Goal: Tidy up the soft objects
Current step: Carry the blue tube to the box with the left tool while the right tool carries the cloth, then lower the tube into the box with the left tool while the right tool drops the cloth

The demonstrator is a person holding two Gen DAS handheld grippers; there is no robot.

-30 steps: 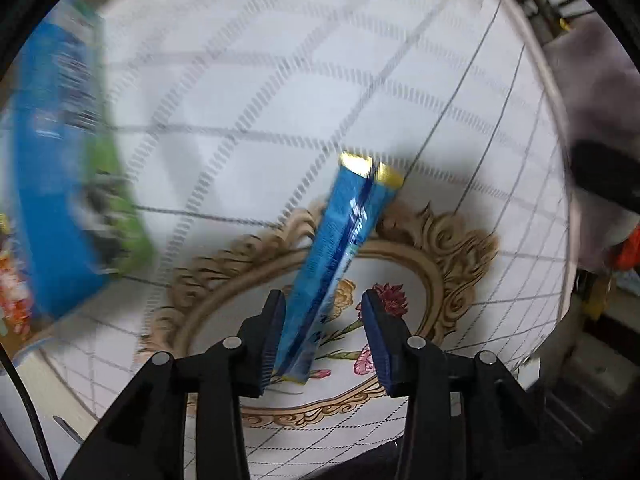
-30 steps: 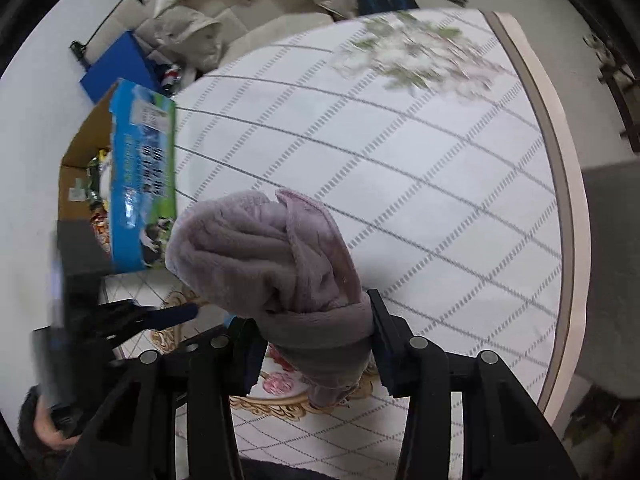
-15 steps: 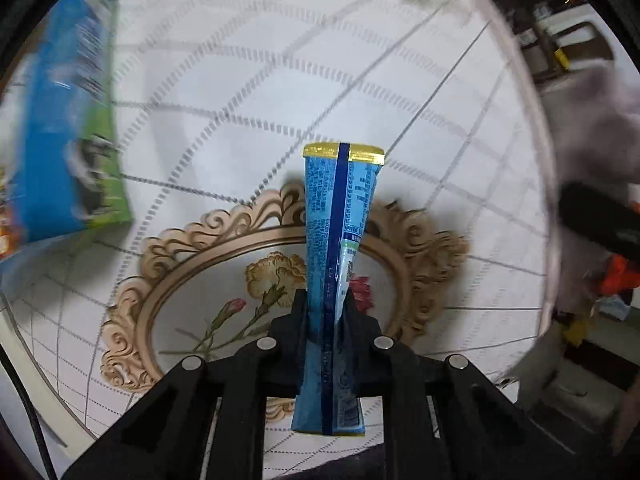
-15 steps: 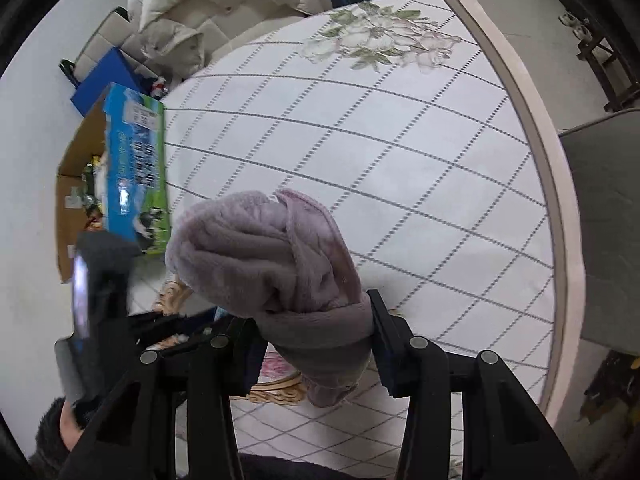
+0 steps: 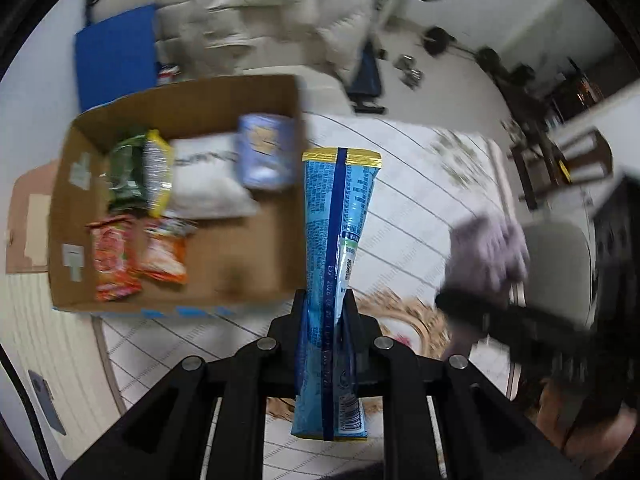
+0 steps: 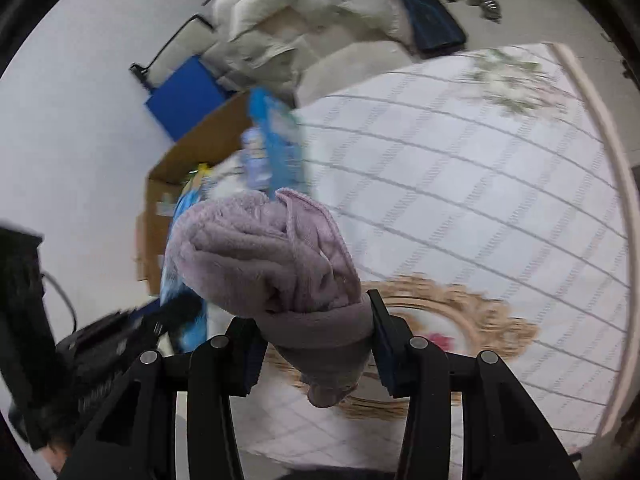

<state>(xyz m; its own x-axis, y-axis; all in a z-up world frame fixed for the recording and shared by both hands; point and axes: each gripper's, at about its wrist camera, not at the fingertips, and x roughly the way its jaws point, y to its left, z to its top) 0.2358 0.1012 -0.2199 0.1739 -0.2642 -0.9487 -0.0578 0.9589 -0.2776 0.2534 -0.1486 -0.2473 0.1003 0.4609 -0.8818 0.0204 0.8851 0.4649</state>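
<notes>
My left gripper (image 5: 325,312) is shut on a long blue packet with a gold top (image 5: 338,240) and holds it upright above the table, just right of an open cardboard box (image 5: 256,264). The box holds several soft packs: orange snack bags (image 5: 136,256), a white pouch (image 5: 208,184), a green and yellow bag (image 5: 144,168) and a pale blue pack (image 5: 264,152). My right gripper (image 6: 316,332) is shut on a rolled lilac towel (image 6: 264,256). The towel also shows blurred in the left wrist view (image 5: 486,252). The box shows at the left in the right wrist view (image 6: 200,148).
The round table (image 6: 480,184) has a white quilted cloth with a gold floral medallion (image 6: 460,312). A white padded coat lies on a sofa (image 5: 280,12) behind the box, beside a blue board (image 5: 116,52). A chair (image 5: 560,264) stands at the right.
Both grippers have risen and tilted up, so the box's inside and the room now show. The left gripper closed on the blue packet and lifted it. The right still holds the towel.
</notes>
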